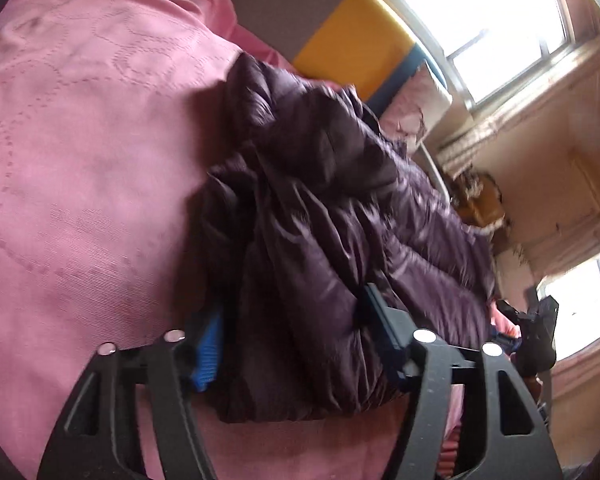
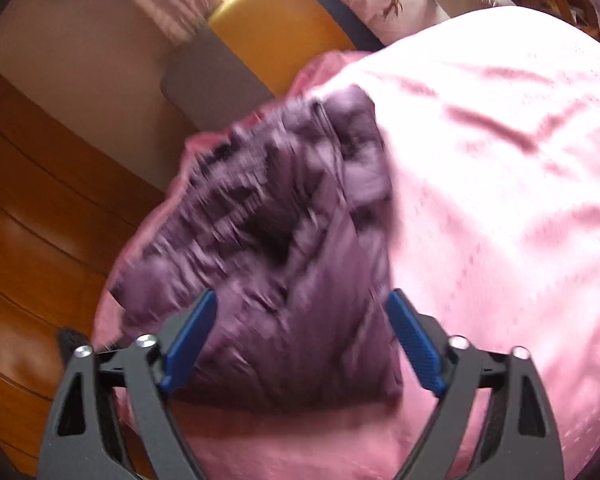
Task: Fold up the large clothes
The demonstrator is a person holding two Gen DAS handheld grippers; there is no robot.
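on the pink bedspread [image 1: 80, 152] lies the dark purple puffer jacket [image 1: 320, 208], bunched and not yet flat. my left gripper [image 1: 296, 344] and right gripper [image 2: 304, 344] both straddle its near edge with jaws parted, pads gripping nothing. to fold well, i judge i should pinch single corners, not thick bunched padding, and keep both hands level and spread apart.
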